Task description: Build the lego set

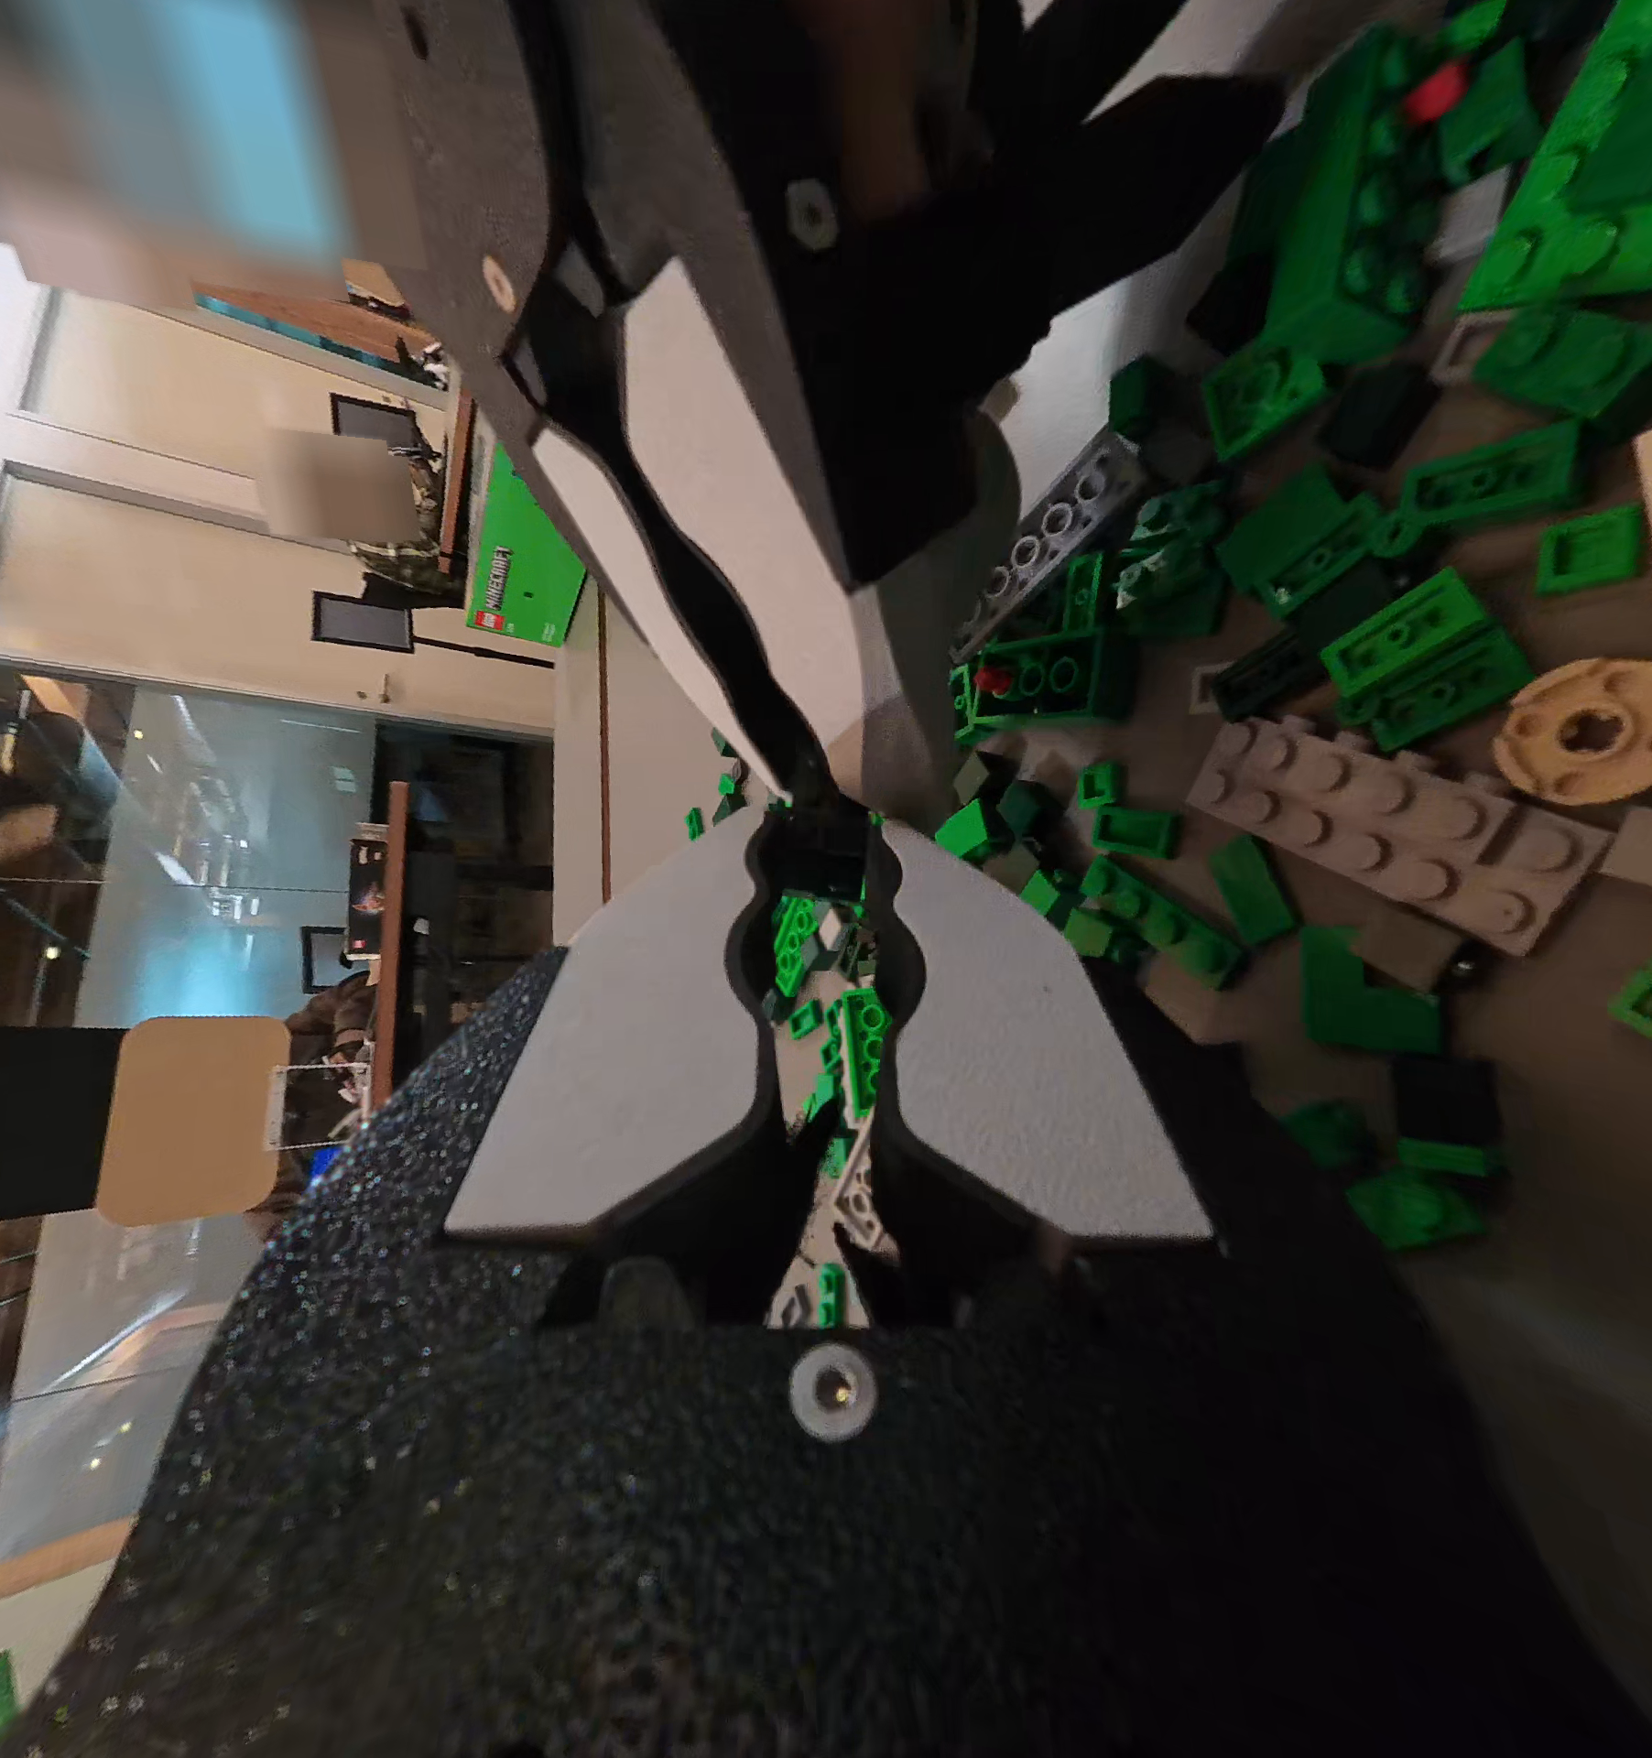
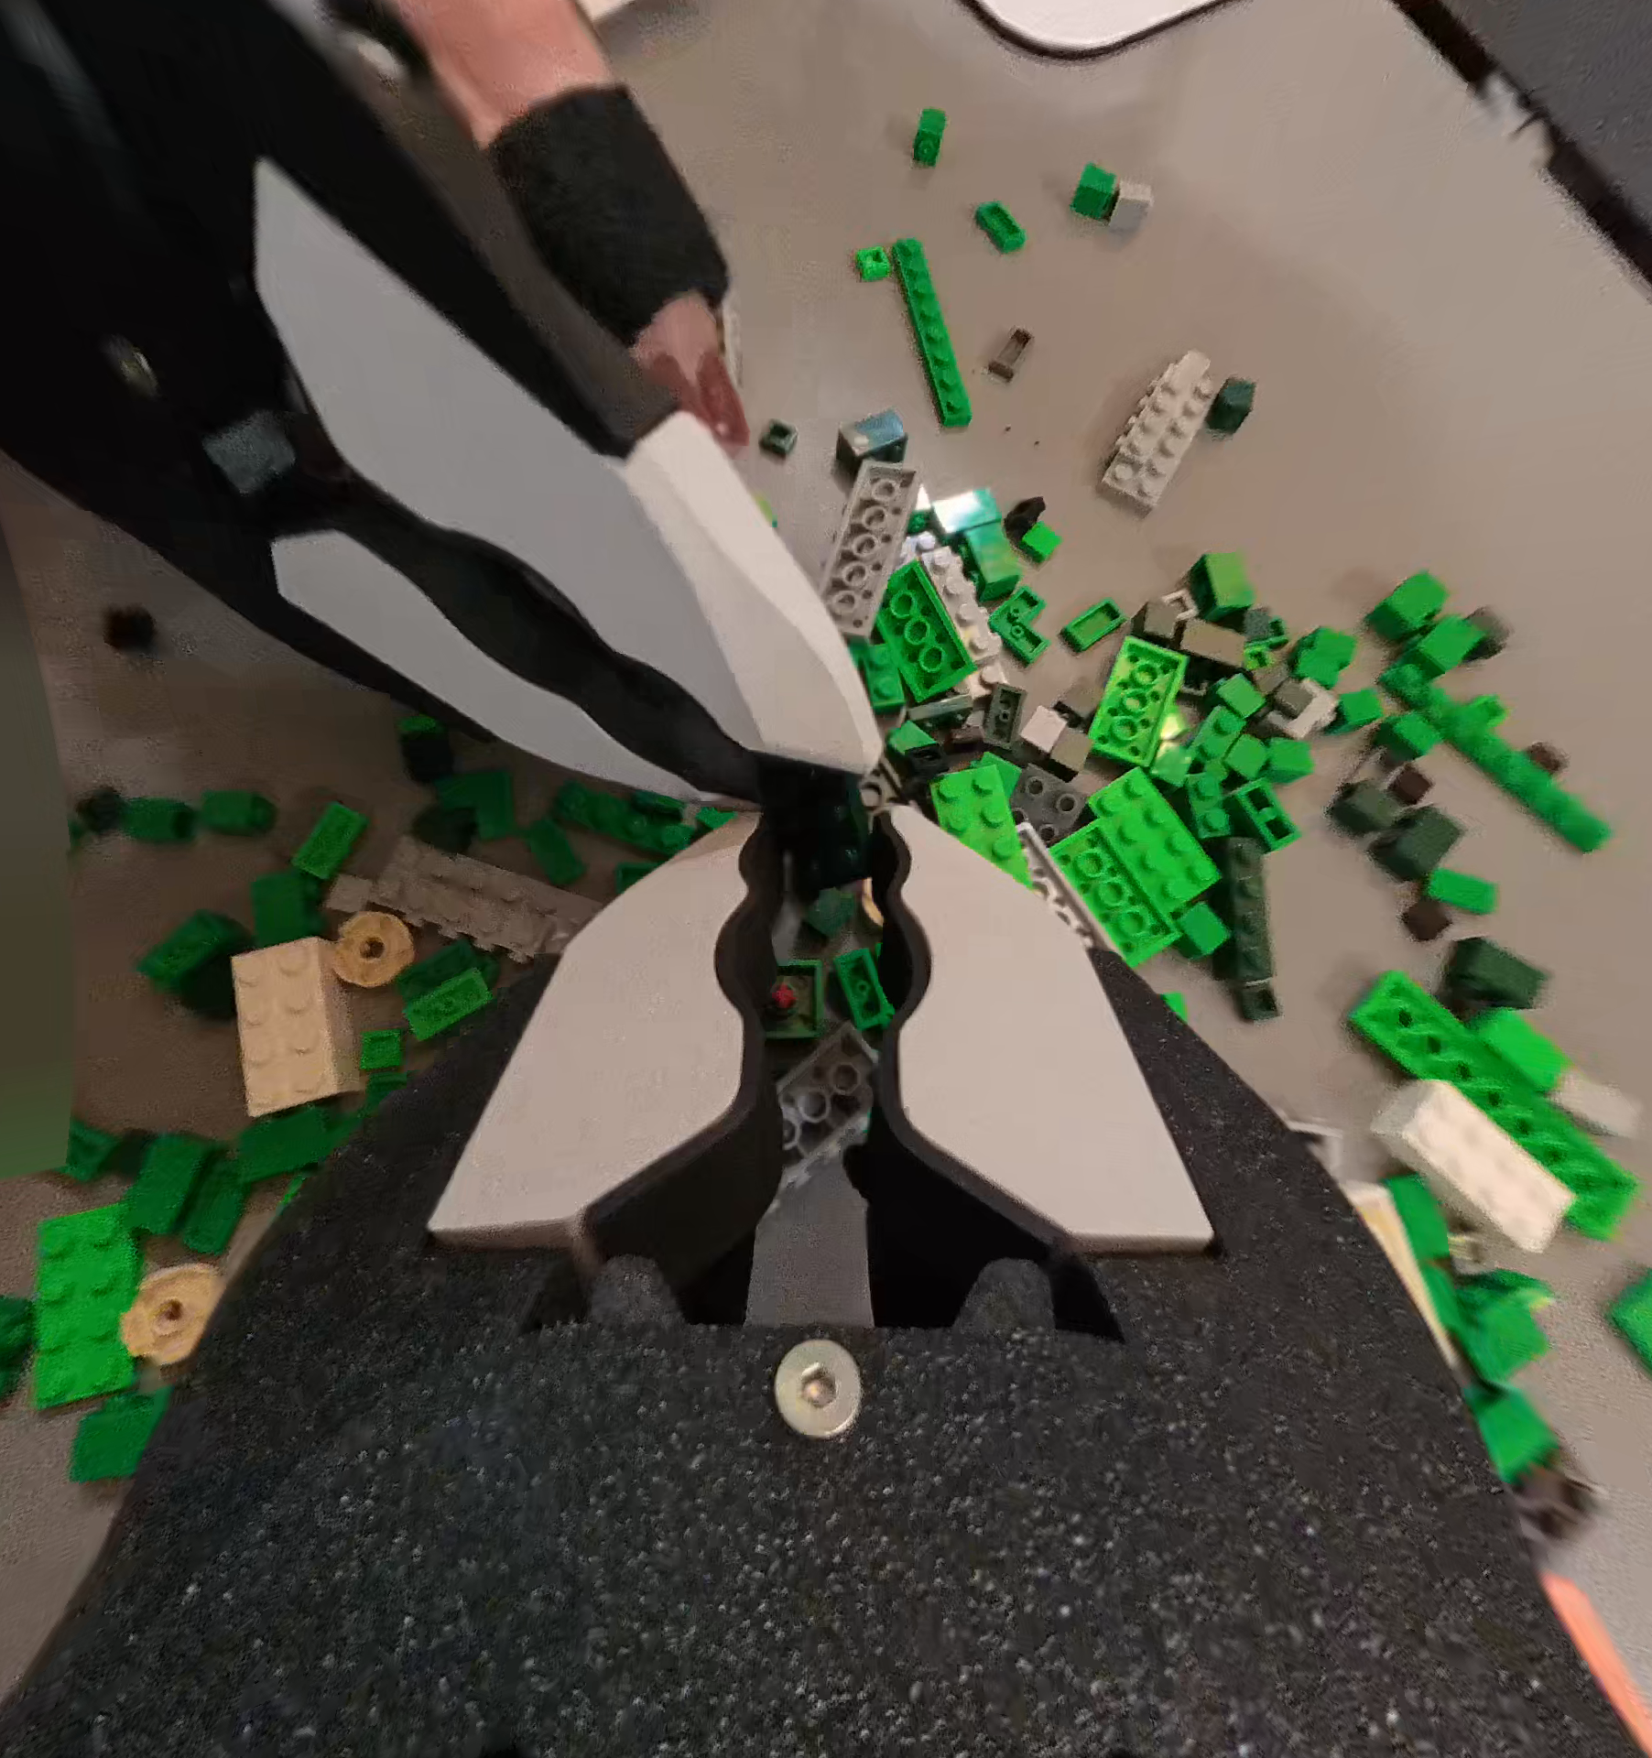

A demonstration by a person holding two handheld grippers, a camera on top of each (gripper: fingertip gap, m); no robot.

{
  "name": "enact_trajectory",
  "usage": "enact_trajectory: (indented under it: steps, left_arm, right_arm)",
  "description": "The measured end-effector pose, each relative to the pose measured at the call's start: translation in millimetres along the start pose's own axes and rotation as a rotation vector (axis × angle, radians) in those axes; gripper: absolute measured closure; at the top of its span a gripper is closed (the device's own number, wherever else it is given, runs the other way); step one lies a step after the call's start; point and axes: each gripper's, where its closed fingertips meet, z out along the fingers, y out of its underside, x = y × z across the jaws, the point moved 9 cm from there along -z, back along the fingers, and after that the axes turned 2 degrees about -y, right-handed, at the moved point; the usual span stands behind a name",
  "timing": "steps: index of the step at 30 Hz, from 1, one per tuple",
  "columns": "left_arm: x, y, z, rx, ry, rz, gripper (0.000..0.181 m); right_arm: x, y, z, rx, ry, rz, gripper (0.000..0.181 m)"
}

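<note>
My left gripper (image 1: 822, 820) and my right gripper (image 2: 822, 813) meet tip to tip above the table. Between them sits a small dark green brick piece (image 1: 817, 851), gripped at the tips of both. In the right wrist view the same dark piece (image 2: 815, 842) shows between my right fingertips, and the left gripper (image 2: 832, 761) comes in from the upper left. In the left wrist view the right gripper (image 1: 798, 775) comes in from above. I cannot tell whether the dark piece is one brick or two joined.
Loose green, grey and dark bricks (image 2: 1136, 761) are heaped on the grey table (image 2: 1374, 380) below. A tan brick (image 2: 289, 1023), tan round pieces (image 2: 372, 947), a grey plate (image 1: 1393, 837) and a white brick (image 2: 1469, 1165) lie around. A green box (image 1: 522, 561) stands far off. A hand (image 2: 689, 361) holds the left gripper. Only a small space, under 4 cm, lies between the two pairs of fingers.
</note>
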Motion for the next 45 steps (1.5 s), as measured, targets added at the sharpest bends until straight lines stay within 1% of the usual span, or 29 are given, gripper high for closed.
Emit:
enact_trajectory:
  steps: [2, 4, 5, 6, 11, 15, 18, 21, 24, 29, 31, 35, 41, 43, 45]
  left_arm:
    - [0.0, 1.6, -0.7, 0.002, -0.031, 0.021, 0.165]
    - [-1.1, 0.9, -3.6, 0.007, -0.116, 0.08, 0.175]
    - [-2.2, -0.6, -4.9, 0.015, -0.133, 0.091, 0.175]
    - [-3.5, -0.5, -4.0, 0.015, -0.111, 0.052, 0.176]
    - [-8.8, 8.0, -1.0, 0.035, -0.02, -0.181, 0.169]
    - [-15.5, 10.3, -3.4, 0.068, 0.03, -0.284, 0.152]
    - [-13.5, 7.1, -2.3, 0.063, 0.071, -0.27, 0.147]
    - [-8.1, 4.6, 0.3, 0.03, 0.104, -0.216, 0.15]
    - [-4.3, 2.2, 1.2, 0.029, 0.132, -0.188, 0.161]
    - [-1.7, 0.8, 2.8, 0.016, 0.148, -0.151, 0.165]
    - [0.0, 0.6, 1.5, 0.02, 0.16, -0.111, 0.165]
    - [-3.8, -0.8, -4.0, 0.049, 0.089, -0.074, 0.166]
    - [0.8, 0.5, -3.6, 0.02, 0.012, 0.029, 0.166]
    - [-1.0, 2.7, -4.1, 0.01, -0.05, 0.051, 0.166]
    - [-4.2, 4.1, -4.6, 0.025, -0.023, -0.002, 0.166]
  right_arm:
    - [5.1, 2.3, 0.1, 0.048, -0.076, 0.108, 0.164]
    - [12.9, 3.5, -3.1, 0.141, -0.196, 0.273, 0.164]
    - [15.6, 5.5, -3.7, 0.167, -0.25, 0.318, 0.164]
    - [16.6, 7.0, -2.7, 0.17, -0.251, 0.317, 0.164]
    - [11.8, 4.6, -1.9, 0.094, -0.07, 0.103, 0.164]
    - [4.6, 4.0, -1.3, -0.014, 0.091, -0.144, 0.164]
    - [-7.0, 0.9, 2.7, -0.083, 0.183, -0.33, 0.164]
    - [-15.3, -0.7, 4.9, -0.139, 0.254, -0.471, 0.164]
    - [-17.8, -1.1, 4.7, -0.17, 0.286, -0.526, 0.164]
    - [-22.6, 0.1, 6.4, -0.216, 0.294, -0.614, 0.164]
    - [-20.9, 0.1, 5.4, -0.19, 0.23, -0.536, 0.164]
    - [-8.0, -1.4, -2.1, -0.04, 0.073, -0.27, 0.166]
    - [3.6, 3.5, 2.4, 0.052, -0.095, 0.033, 0.17]
    - [7.9, 4.8, 1.7, 0.118, -0.174, 0.163, 0.174]
    - [10.8, 6.5, 2.2, 0.136, -0.218, 0.222, 0.176]
